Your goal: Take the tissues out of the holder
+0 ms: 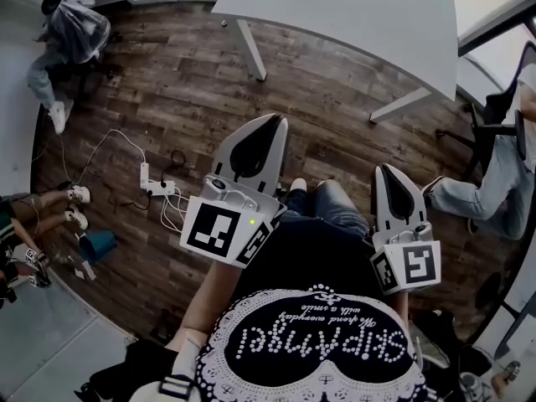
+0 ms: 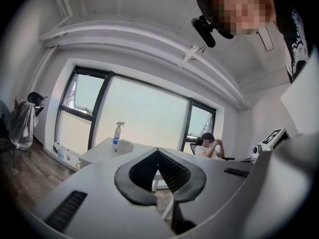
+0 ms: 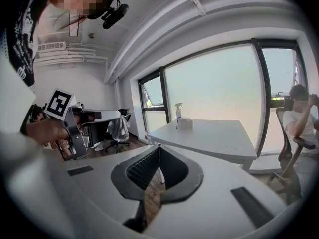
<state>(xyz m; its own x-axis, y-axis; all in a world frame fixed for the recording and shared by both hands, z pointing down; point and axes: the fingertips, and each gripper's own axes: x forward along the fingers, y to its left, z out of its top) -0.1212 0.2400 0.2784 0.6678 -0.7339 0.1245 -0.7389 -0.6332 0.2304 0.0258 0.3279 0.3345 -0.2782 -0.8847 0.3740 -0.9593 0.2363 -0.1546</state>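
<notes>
My left gripper and right gripper are both held in front of the person's body, over the wood floor. Each has its jaws shut with nothing between them, as the left gripper view and the right gripper view confirm. A white table stands some way ahead. On its far end are a spray bottle and a small white box, also seen as bottle and box. Whether the box holds tissues I cannot tell.
The white table spans the top of the head view. A person sits on a chair at the right. A power strip with cables and a blue bin lie on the floor at left. A draped chair stands far left.
</notes>
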